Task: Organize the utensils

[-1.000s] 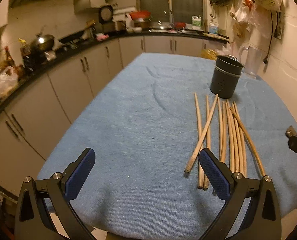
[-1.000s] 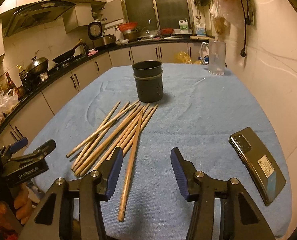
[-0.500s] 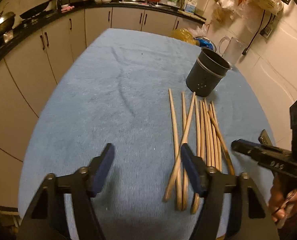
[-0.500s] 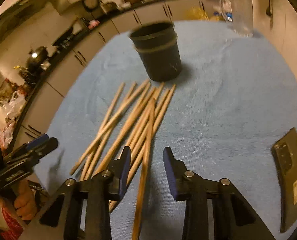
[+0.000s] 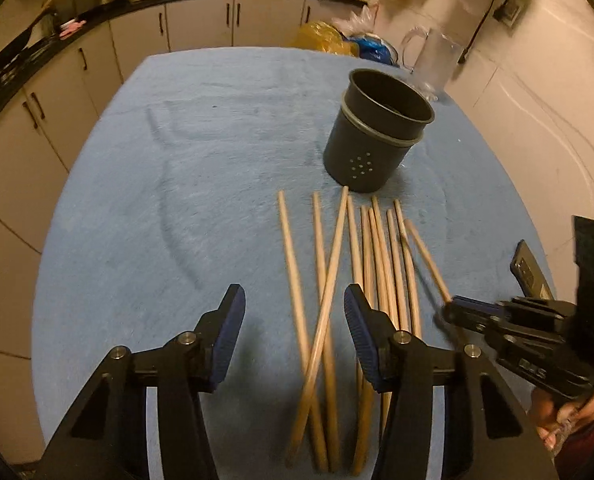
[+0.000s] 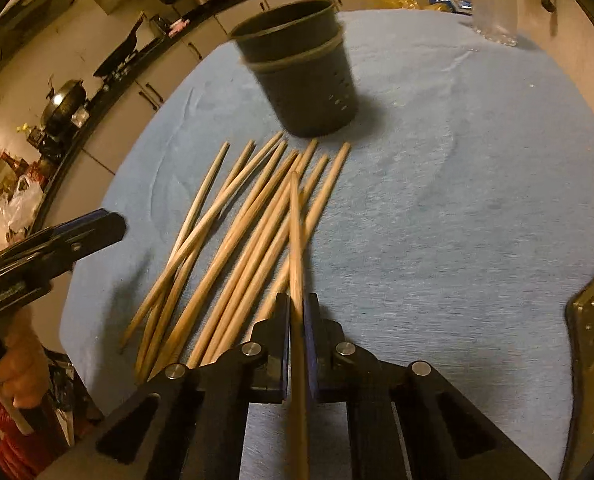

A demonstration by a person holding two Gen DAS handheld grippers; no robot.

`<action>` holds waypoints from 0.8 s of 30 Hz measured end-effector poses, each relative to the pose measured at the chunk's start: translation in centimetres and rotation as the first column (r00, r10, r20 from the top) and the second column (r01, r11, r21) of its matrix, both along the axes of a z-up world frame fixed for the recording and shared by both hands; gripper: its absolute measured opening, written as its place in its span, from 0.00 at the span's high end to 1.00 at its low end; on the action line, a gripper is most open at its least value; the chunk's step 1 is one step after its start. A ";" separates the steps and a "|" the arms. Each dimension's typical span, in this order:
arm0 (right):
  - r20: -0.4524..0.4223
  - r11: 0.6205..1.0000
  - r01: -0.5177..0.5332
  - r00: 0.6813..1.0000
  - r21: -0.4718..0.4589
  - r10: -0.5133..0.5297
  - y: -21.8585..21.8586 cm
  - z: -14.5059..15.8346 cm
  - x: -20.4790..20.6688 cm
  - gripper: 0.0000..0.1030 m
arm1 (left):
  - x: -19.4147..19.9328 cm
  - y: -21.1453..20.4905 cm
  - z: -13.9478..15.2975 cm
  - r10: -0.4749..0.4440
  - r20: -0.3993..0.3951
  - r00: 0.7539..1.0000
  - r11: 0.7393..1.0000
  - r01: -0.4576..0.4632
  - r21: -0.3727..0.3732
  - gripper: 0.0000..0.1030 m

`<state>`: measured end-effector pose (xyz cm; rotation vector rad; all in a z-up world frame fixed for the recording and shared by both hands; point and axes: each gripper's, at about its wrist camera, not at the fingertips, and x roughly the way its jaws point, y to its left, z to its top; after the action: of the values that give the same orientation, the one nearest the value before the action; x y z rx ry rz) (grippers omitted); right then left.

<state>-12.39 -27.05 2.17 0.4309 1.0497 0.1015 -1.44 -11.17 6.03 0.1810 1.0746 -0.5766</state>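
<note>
The right gripper is clamped on one chopstick, lifted over the other chopsticks spread on the blue cloth before the dark holder. The left gripper is closing, straddling three chopsticks without touching them.

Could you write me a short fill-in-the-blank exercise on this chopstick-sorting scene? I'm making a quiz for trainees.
1. The right gripper is shut on one wooden ____.
2. The loose wooden chopsticks lie on a ____ cloth.
3. The dark perforated cylindrical holder stands upright and holds ____ chopsticks.
4. The closing left gripper has ____ chopsticks crossing the gap between its fingers.

Missing words: chopstick; blue; no; three
</note>
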 end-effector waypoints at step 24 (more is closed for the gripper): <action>0.071 0.988 0.078 0.994 0.134 -0.088 -4.1 0.7 -2.5 0.92 | 3.7 -8.8 -4.6 -0.130 -0.056 0.990 0.969 0.139 0.205 0.84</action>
<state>-14.87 -31.15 2.88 0.5850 0.9517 0.1120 2.23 -20.00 1.45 0.4297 1.1702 -0.5906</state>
